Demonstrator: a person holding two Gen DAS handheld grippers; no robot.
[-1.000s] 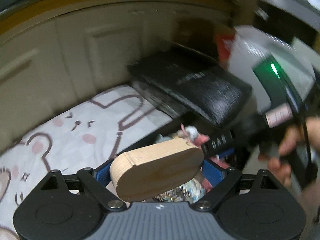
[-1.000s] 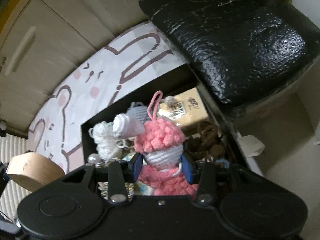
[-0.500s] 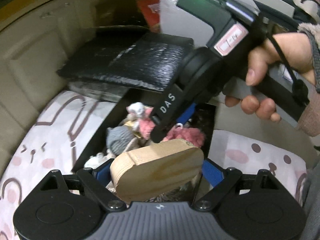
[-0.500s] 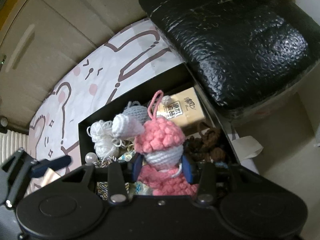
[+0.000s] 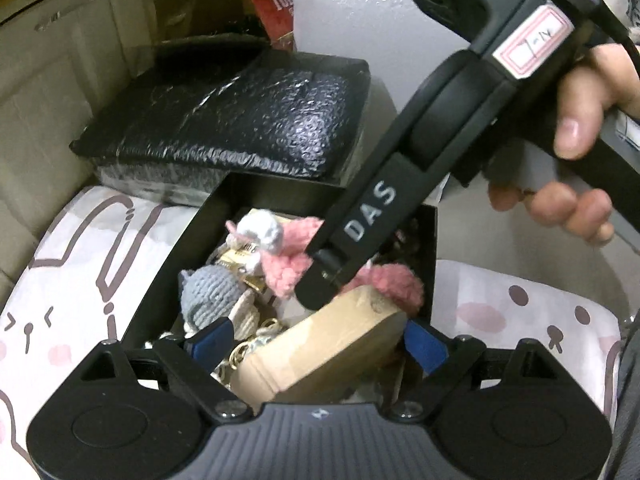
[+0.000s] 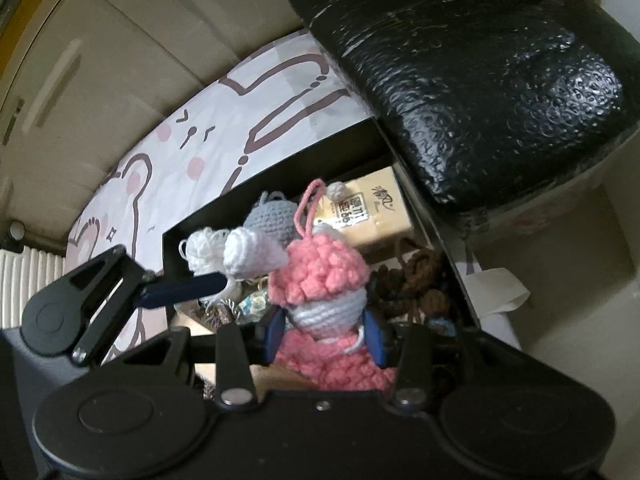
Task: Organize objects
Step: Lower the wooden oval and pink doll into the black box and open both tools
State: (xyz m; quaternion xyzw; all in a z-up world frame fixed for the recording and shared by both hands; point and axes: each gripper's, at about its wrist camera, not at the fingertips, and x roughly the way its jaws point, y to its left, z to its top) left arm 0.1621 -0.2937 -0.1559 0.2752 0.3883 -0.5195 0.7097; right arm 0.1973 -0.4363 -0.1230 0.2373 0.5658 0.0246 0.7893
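Left wrist view — wooden block lies crosswise, right end raised, between opening jaws.

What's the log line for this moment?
left gripper: jaws opening, wooden block between them, over black box | right gripper: shut on pink crochet doll | phase: placing block

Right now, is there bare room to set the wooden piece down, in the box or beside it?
The box is crowded with crochet toys and the right gripper. Bare patches: bunny-print sheet left of the box, and more sheet to its right.
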